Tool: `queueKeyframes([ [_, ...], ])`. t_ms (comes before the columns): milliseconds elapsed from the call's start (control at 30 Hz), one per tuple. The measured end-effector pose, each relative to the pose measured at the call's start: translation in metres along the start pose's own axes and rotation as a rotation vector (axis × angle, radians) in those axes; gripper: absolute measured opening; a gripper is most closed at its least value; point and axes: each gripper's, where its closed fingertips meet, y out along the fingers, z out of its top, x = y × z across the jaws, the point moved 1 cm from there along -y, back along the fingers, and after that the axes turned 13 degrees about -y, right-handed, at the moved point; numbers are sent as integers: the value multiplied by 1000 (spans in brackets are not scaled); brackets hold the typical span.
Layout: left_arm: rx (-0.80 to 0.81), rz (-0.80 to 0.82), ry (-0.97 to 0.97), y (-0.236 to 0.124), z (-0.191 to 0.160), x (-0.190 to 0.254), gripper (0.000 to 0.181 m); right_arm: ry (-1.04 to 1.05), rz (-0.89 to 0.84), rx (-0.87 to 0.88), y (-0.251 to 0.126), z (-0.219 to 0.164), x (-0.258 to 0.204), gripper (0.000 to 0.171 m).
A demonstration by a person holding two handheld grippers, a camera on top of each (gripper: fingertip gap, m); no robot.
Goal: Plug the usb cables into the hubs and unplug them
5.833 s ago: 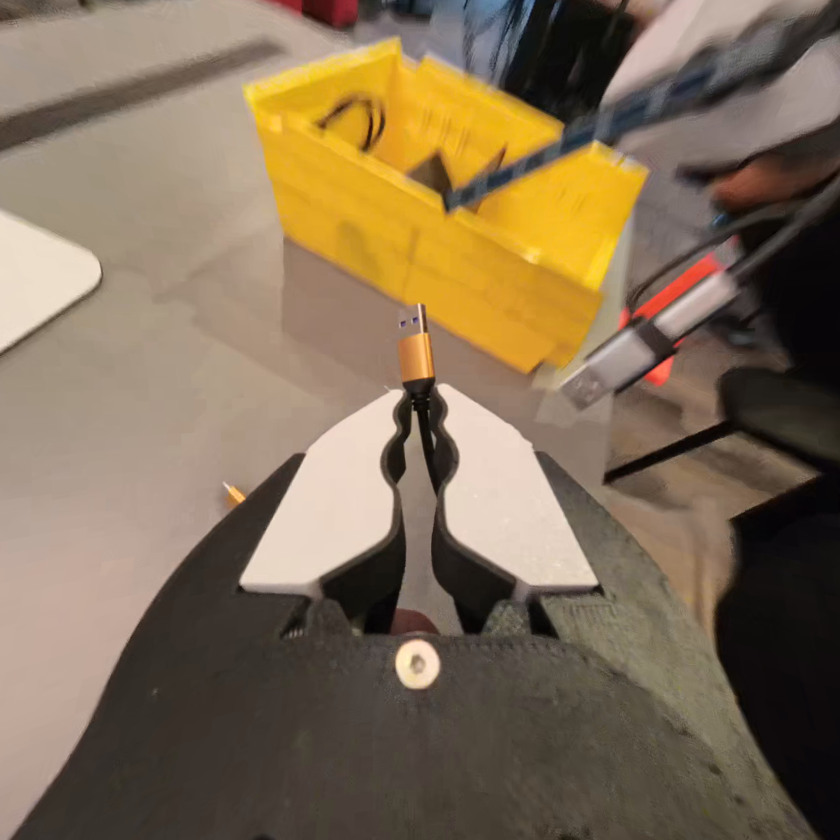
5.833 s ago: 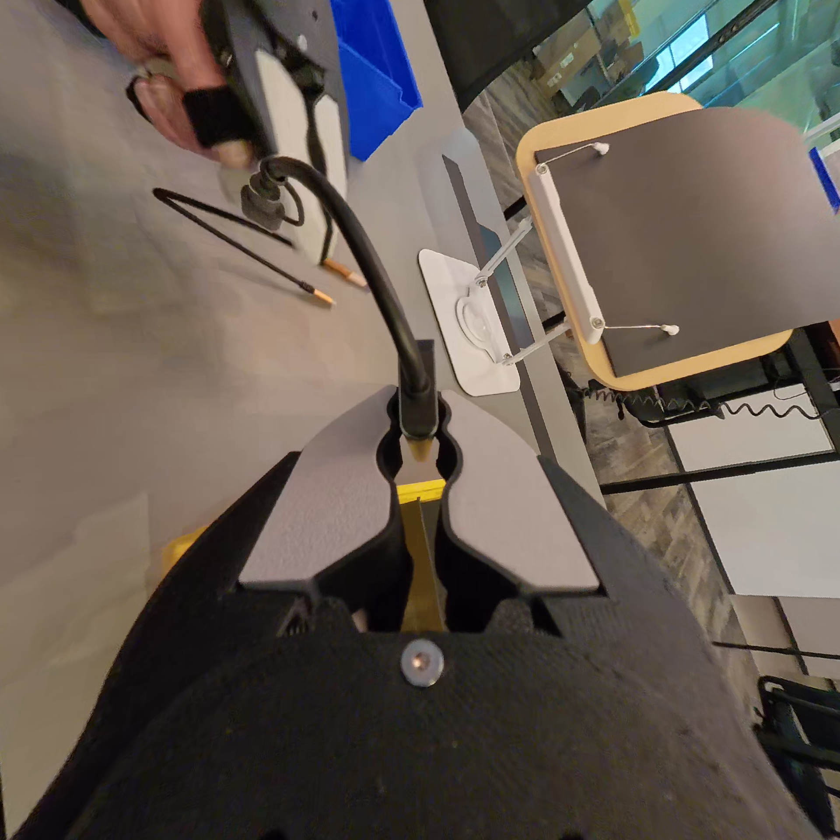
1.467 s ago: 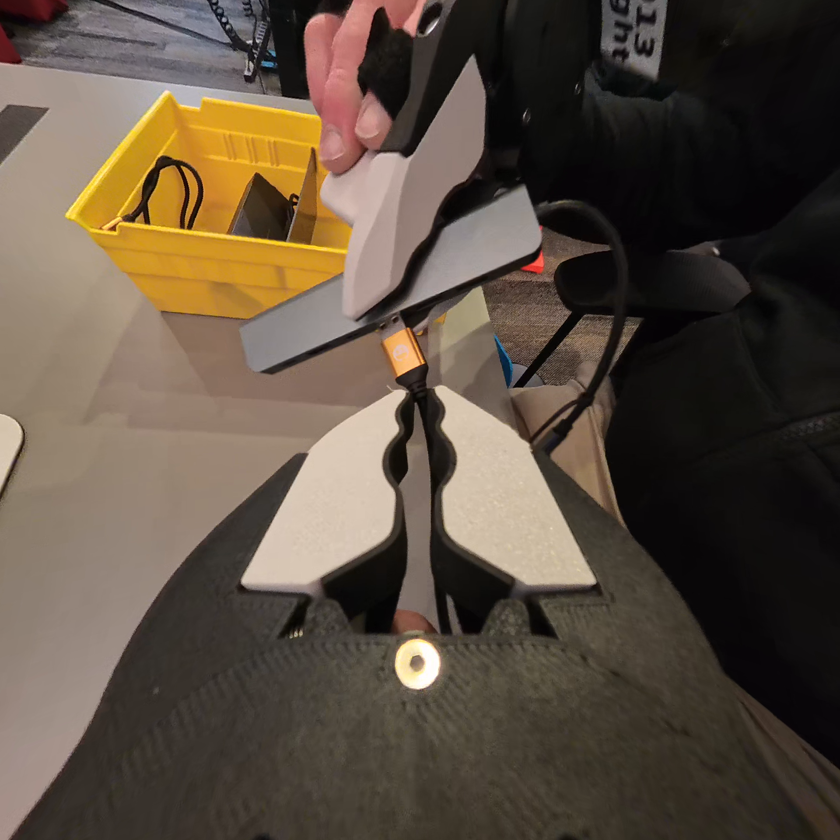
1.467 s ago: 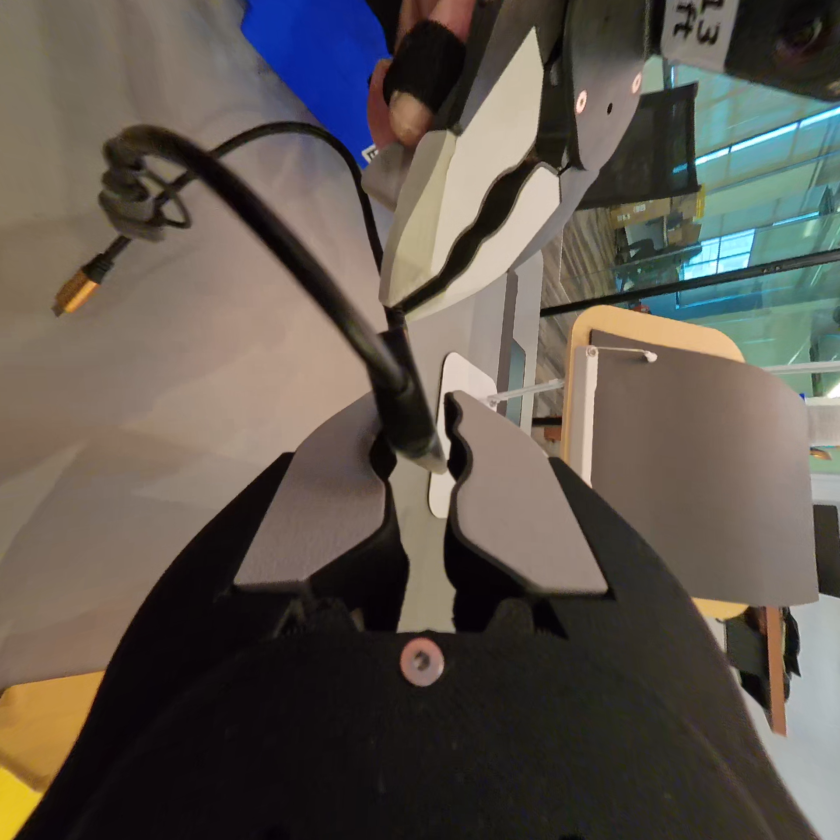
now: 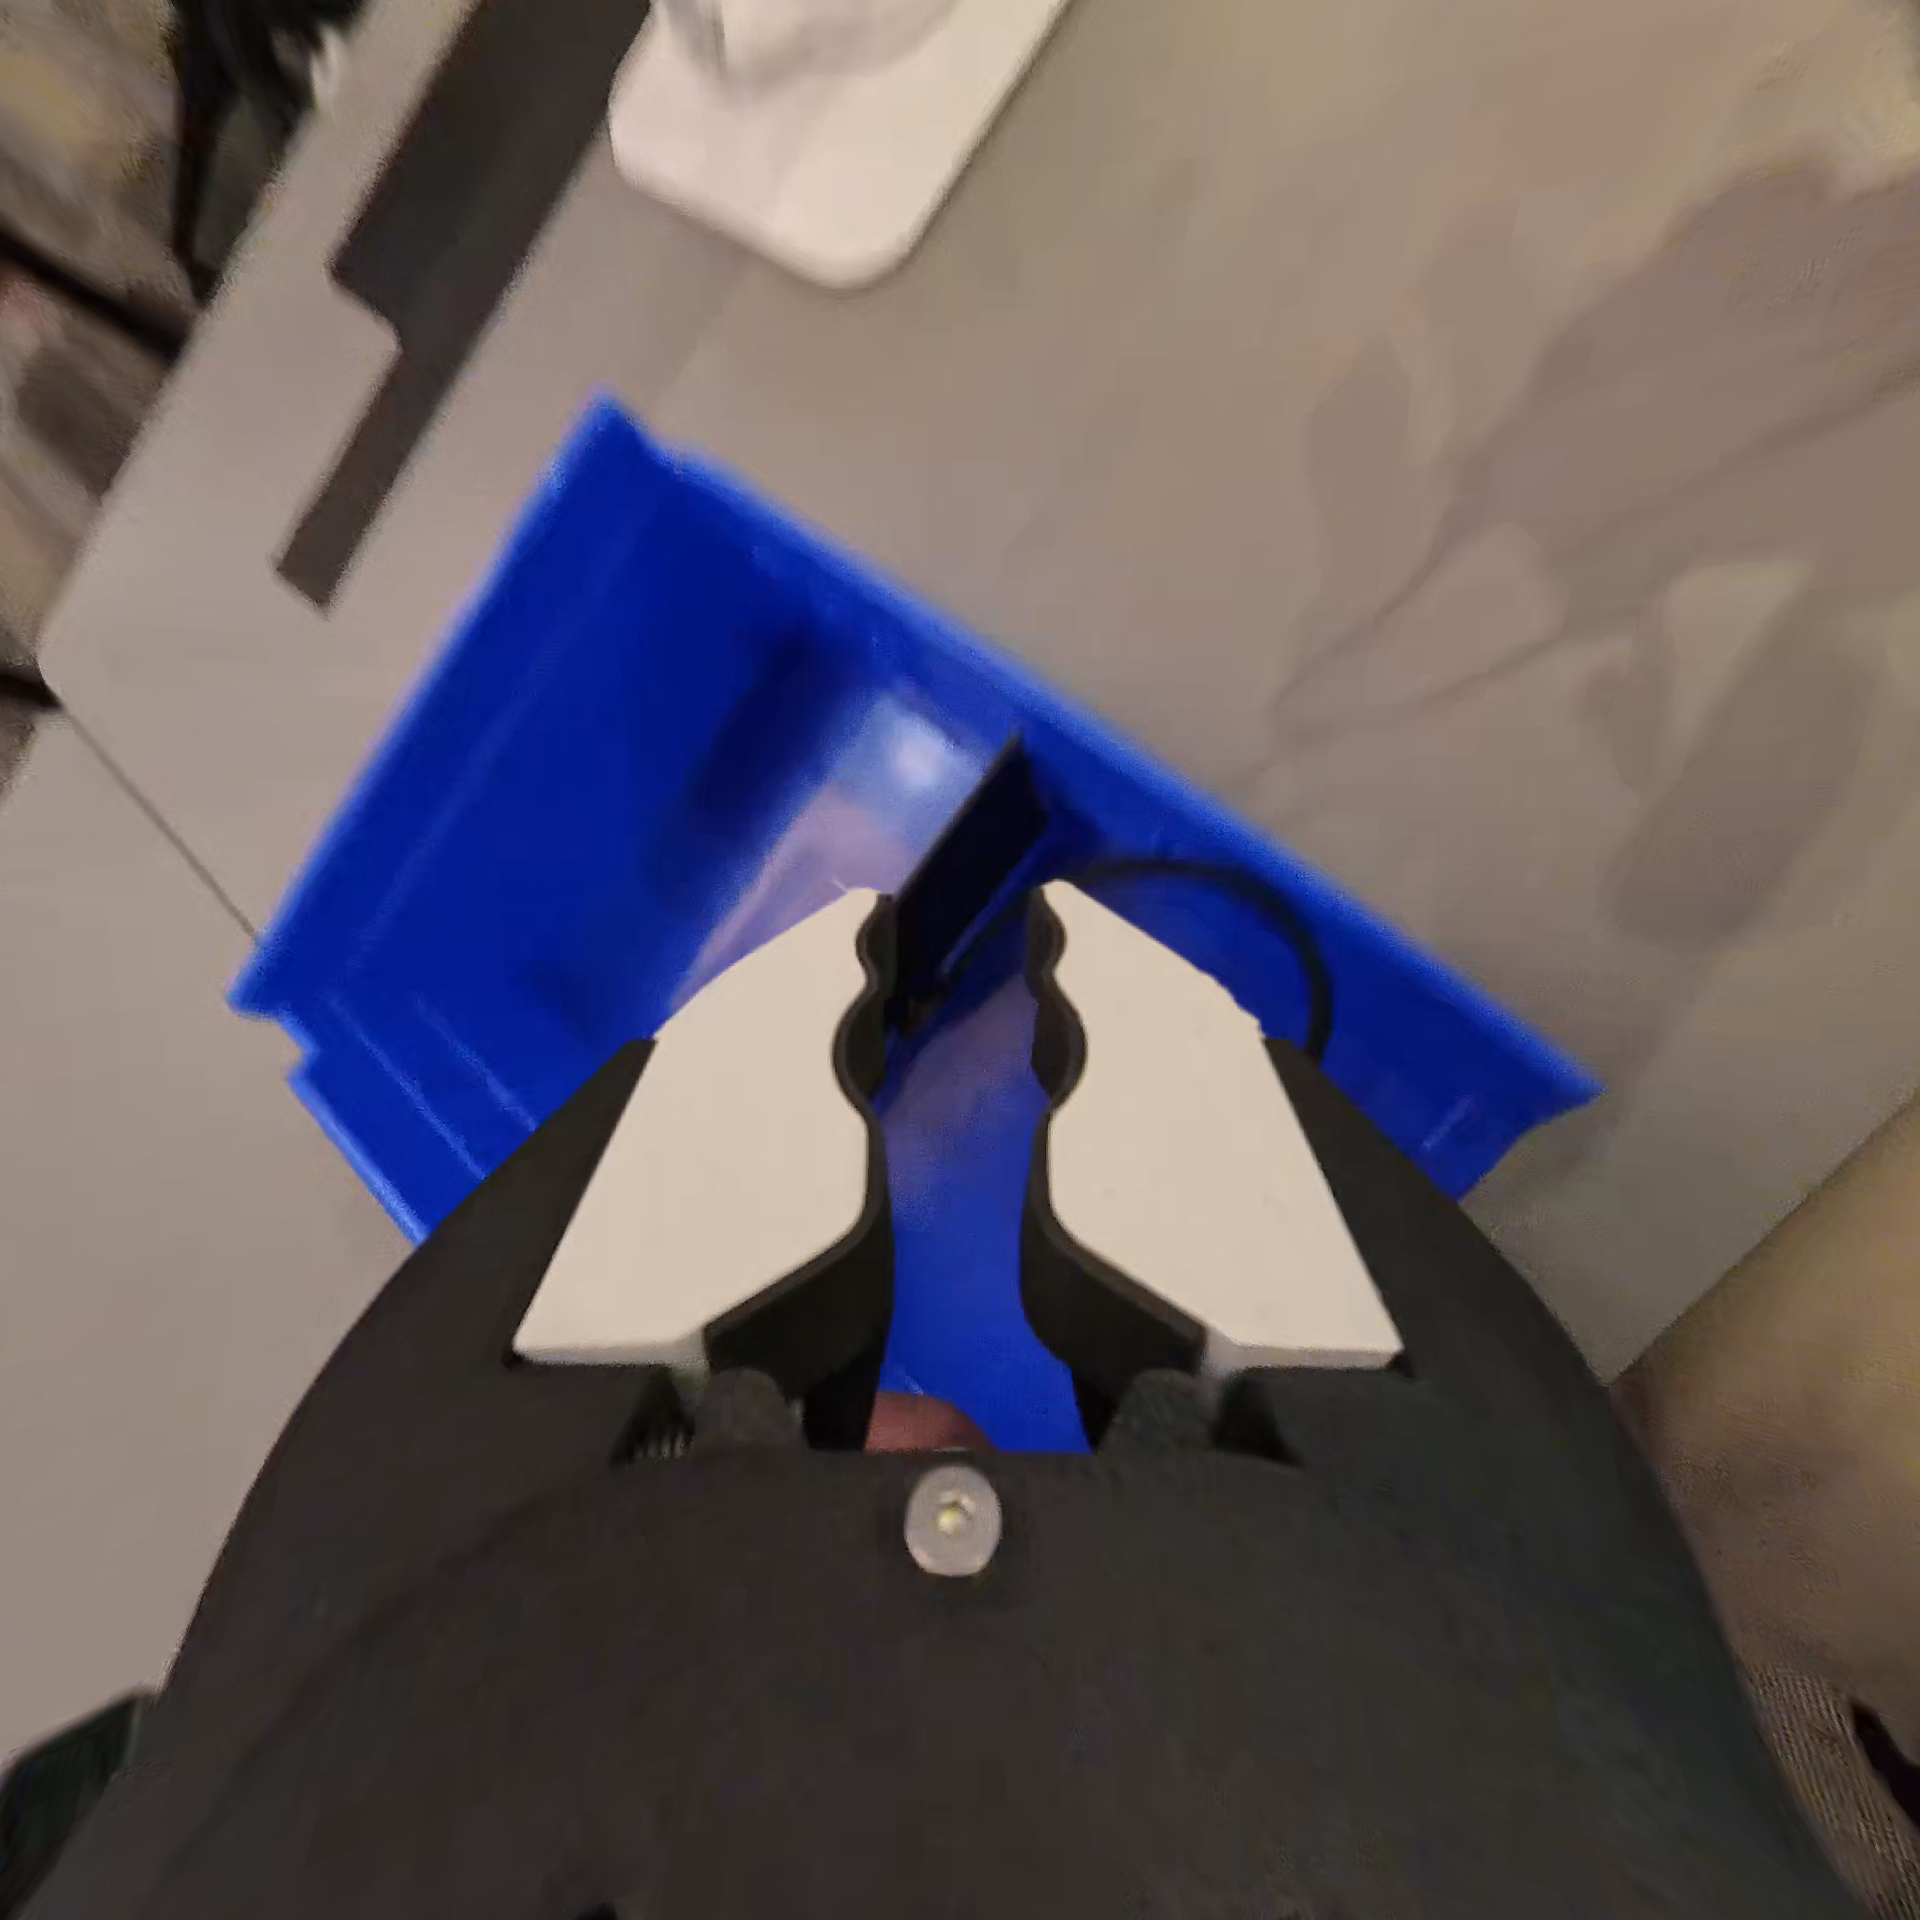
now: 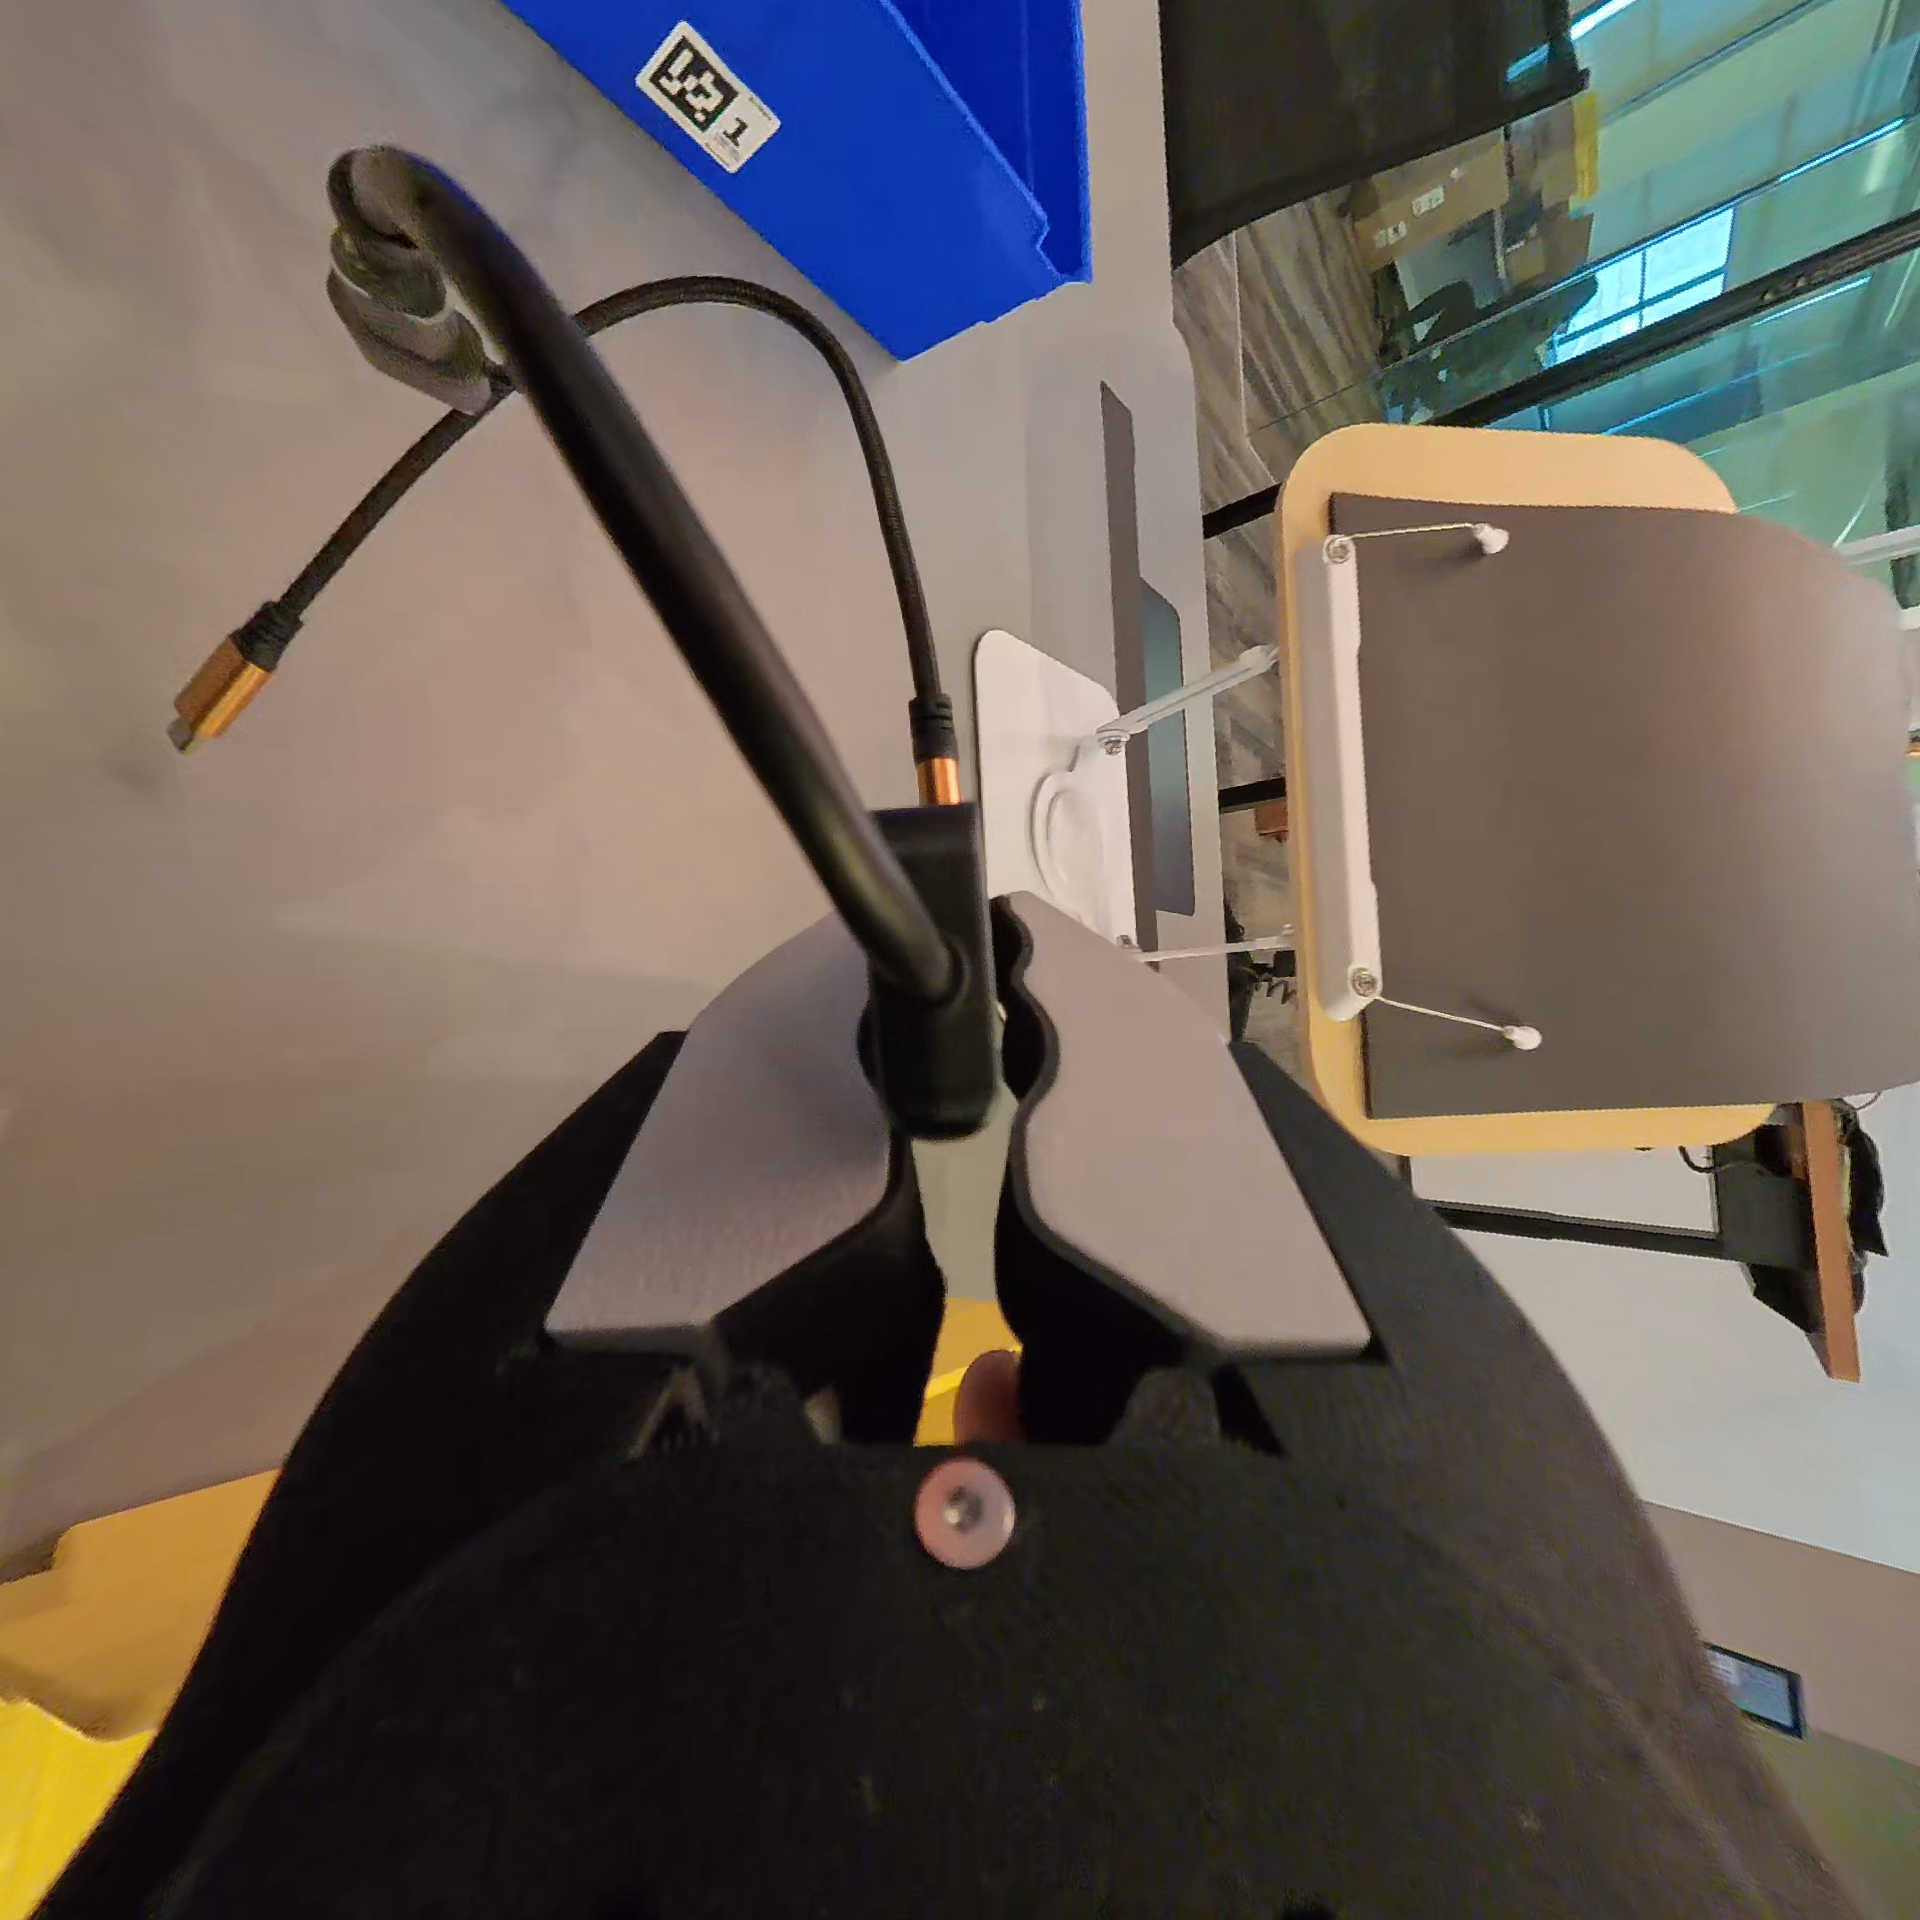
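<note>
**Hub in our right tongs, left tongs apart over the blue bin**

Our right gripper (image 6: 961, 935) is clamped on a dark hub (image 6: 928, 940), which we see end-on between the two grey fingers (image 6: 1174, 1143). A thick black lead (image 6: 665, 582) rises from the hub and arcs up and to the left, ending in a grey plug (image 6: 400, 312) that hangs in the air. A braided cable (image 6: 831, 374) is plugged into the far side of the hub by its copper-coloured connector (image 6: 938, 774); the cable loops up, passes behind the thick lead and runs down to the left, where its other copper plug (image 6: 223, 691) dangles free above the grey table (image 6: 312, 935). Past the cable stands a blue bin (image 6: 914, 177) with a square black-and-white sticker (image 6: 707, 94) on its wall. A white pad (image 6: 1023, 727) lies near the table's edge, and a yellow bin (image 6: 62, 1621) shows at the lower left corner.

Our left gripper (image 5: 956, 904) has its fingers (image 5: 727, 1164) apart and grips nothing. It hangs over the blue bin (image 5: 499, 935), looking down into it; this view is blurred. Inside the bin, just beyond the fingertips, a dark flat hub (image 5: 971, 883) leans on edge near the bin's right wall, and its thin black lead (image 5: 1278, 925) curls over to the right. The bin sits on the grey table (image 5: 1351, 416), with the white pad (image 5: 831, 135) well beyond it.
</note>
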Motion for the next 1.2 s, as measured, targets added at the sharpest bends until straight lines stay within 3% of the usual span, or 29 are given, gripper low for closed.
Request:
queueKeyframes([
  [33,-49,29,6,6,-18,-3,24,-2,5,-1,1,0,-2,11],
  [133,-146,83,93,26,-59,-5,24,-8,12,-7,2,3,-5,11],
  [200,-153,139,185,40,-68,-9,23,-6,11,-4,2,5,-5,11],
  [300,-99,164,303,54,-60,-5,18,-3,15,-3,1,6,-6,11],
  [433,-155,205,449,75,-68,-8,20,1,19,-2,1,7,-9,11],
  [600,-161,238,494,90,-74,-15,21,6,24,0,1,6,-13,11],
  [733,-156,271,496,97,-78,-20,5,5,24,5,2,7,-13,11],
  [900,-76,278,414,83,-72,-28,5,12,26,7,3,6,-13,11],
  [1200,295,210,184,16,-13,-26,5,45,21,33,-1,7,-10,11],
])
